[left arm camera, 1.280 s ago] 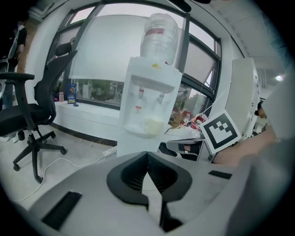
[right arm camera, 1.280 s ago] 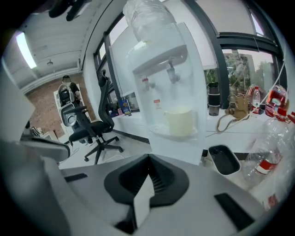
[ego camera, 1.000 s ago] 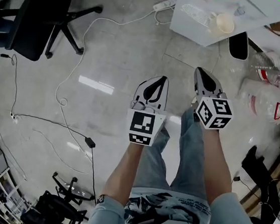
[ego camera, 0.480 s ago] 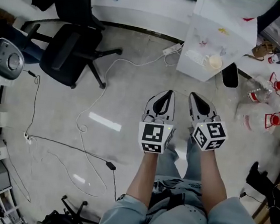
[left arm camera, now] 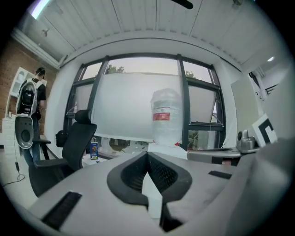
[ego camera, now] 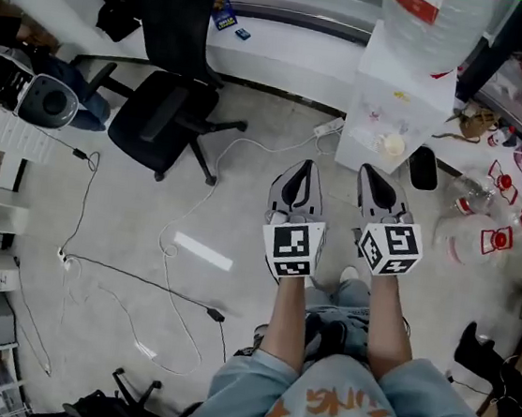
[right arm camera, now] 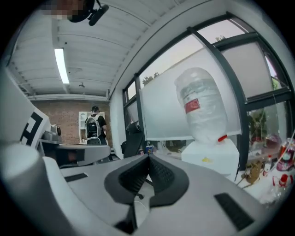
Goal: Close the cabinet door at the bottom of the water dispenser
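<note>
- The fingers of the left gripper (ego camera: 304,168) are pressing together with nothing between them, and the fingers of the right gripper (ego camera: 371,172) are doing the same.
- Both grippers are hovering side by side above the floor (ego camera: 241,219), pointing toward the water dispenser (ego camera: 385,124).
- The water dispenser is standing on the floor by the windowed wall, carrying an upturned water bottle (ego camera: 436,17). Its bottom cabinet door is not showing clearly enough to judge.
- A black office chair (ego camera: 173,117) is sitting on the floor, well left of the dispenser.
</note>
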Available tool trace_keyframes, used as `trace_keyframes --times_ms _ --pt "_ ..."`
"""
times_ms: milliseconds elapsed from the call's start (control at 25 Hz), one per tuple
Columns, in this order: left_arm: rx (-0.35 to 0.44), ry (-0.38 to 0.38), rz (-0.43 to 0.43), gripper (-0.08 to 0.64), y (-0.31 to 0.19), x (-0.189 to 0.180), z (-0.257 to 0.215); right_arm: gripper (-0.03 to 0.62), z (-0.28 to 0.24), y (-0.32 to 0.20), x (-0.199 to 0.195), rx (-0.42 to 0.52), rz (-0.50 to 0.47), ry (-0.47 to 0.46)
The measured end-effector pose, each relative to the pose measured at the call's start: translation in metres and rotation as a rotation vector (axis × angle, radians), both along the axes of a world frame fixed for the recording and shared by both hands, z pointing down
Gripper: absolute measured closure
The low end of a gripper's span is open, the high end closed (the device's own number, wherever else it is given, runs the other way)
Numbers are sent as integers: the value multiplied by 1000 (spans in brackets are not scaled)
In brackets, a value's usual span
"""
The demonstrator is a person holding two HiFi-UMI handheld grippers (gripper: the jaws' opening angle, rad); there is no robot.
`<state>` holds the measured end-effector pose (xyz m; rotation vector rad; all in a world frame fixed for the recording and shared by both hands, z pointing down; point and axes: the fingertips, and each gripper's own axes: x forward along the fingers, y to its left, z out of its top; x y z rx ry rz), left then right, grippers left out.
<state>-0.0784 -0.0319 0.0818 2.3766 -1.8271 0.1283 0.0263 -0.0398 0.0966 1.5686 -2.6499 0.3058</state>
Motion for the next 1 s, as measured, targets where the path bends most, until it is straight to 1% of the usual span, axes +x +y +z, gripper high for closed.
trace_keyframes --times_ms 160,240,360,520,680,840,1000 --pt "51 -50 -15 549 -1 -4 -29 565 -38 -5 -1 84 -57 59" --pt "73 -68 -29 549 1 -7 -42 565 -55 -7 1 116 -76 70" --pt "93 -70 -57 549 5 -7 -54 565 -71 -7 7 145 -90 70" --pt "108 -70 -77 549 8 -1 -63 565 -79 -6 12 153 -111 64" --pt "108 -56 -100 549 13 -1 -68 563 -84 -1 8 157 -158 75" --pt "101 -53 -110 549 17 1 -71 563 -87 3 13 151 -161 80" --pt "107 -57 -103 549 18 14 -70 563 -86 5 25 149 -160 78"
